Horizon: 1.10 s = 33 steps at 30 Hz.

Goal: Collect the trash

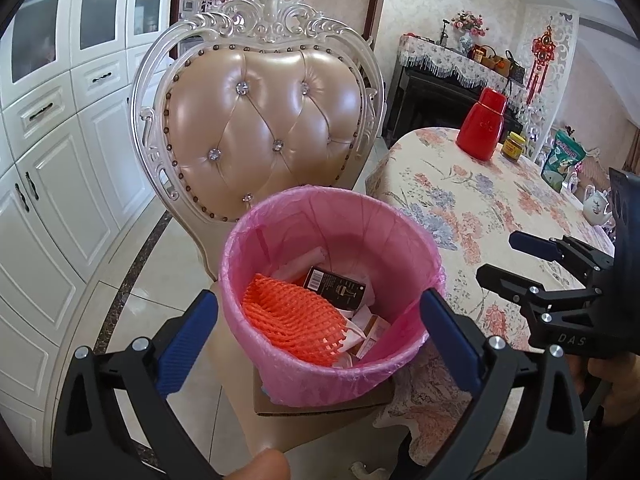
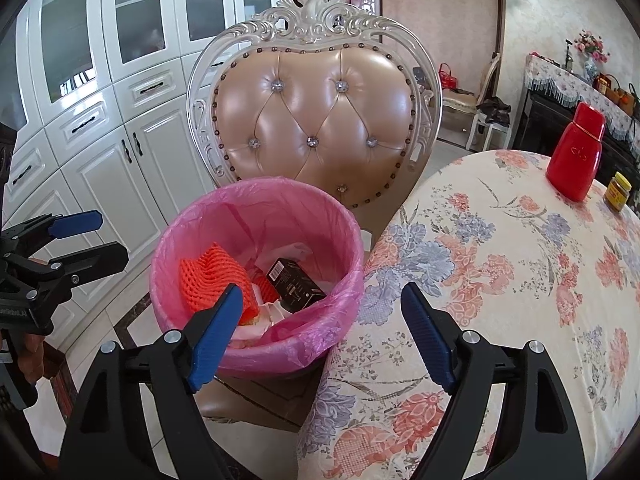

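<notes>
A trash bin lined with a pink bag (image 1: pixel 400 240) (image 2: pixel 224 200) stands on a cardboard piece on the chair seat. Inside lie an orange foam net (image 1: pixel 292 320) (image 2: pixel 212 276), a black box (image 1: pixel 336 284) (image 2: pixel 296 284) and pale wrappers. My left gripper (image 1: pixel 316 332) is open and empty, its fingers either side of the bin's near rim. My right gripper (image 2: pixel 320 328) is open and empty, above the bin's right edge and the table edge. Each gripper also shows in the other's view, the right (image 1: pixel 504 256) and the left (image 2: pixel 100 240).
A tufted beige chair (image 1: pixel 264 120) (image 2: pixel 316 120) stands behind the bin. A table with a floral cloth (image 1: pixel 480 200) (image 2: pixel 500 280) is on the right, holding a red bottle (image 1: pixel 482 124) (image 2: pixel 576 152), a yellow-lidded jar (image 1: pixel 513 146) (image 2: pixel 618 192), a green bag (image 1: pixel 562 164) and a teapot (image 1: pixel 596 204). White cabinets (image 1: pixel 52 160) line the left.
</notes>
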### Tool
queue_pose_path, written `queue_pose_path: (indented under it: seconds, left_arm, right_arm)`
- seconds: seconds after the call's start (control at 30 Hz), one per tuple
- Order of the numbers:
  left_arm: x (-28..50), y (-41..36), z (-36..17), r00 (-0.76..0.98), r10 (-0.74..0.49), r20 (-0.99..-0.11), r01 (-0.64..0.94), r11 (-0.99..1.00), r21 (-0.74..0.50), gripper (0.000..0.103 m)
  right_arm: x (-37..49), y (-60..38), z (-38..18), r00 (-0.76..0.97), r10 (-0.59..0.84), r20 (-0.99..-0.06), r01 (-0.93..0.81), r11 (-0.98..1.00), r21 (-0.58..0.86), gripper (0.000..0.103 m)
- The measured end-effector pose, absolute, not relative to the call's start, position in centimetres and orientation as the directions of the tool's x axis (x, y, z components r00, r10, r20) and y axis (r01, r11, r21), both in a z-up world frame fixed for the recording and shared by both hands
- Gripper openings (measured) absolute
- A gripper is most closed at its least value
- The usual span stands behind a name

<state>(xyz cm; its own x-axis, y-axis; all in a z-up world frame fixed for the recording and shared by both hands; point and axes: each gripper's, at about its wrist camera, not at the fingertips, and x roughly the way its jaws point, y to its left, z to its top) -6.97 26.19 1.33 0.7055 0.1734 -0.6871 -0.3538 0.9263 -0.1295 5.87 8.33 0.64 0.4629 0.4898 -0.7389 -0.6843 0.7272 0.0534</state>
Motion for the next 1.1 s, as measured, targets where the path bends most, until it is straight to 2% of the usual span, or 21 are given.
queue_pose_path:
  seconds: [1.1]
  left_arm:
    - [-6.83,26.09,1.11,0.705,0.175,-0.687,-0.361,0.922,-0.136,0.098]
  right_arm:
    - [5.86,8.17,0.66,0.461,0.491,-0.739,-0.687,0.725,0.053,0.077]
